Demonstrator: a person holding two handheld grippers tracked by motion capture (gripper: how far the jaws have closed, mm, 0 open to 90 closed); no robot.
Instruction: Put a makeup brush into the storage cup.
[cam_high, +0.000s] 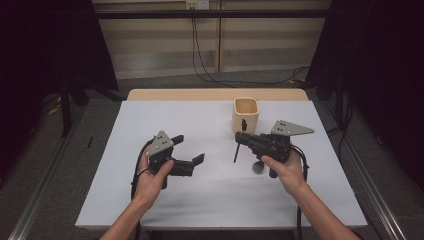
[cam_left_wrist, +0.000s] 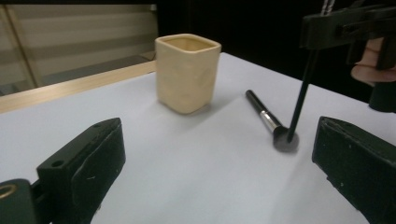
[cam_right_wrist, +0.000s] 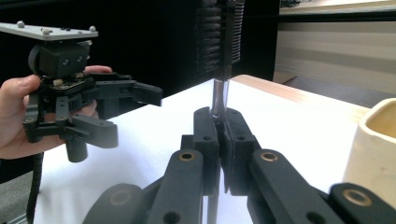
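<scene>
A cream square cup stands upright at the back of the white table. Just in front of it my right gripper is shut on a thin black brush held nearly upright, bristled head up. The brush's lower tip rests on the table by the head of a second black brush with a silver collar, which lies flat. My left gripper hovers left of centre, jaws wide apart with nothing between them. In the left gripper view the left gripper faces the cup and the right gripper.
A white sheet covers the table, with a bare wooden strip along the far edge. Black cables run over the floor behind it. Dark curtains hang at both sides. From the right gripper, the left gripper is seen in a hand.
</scene>
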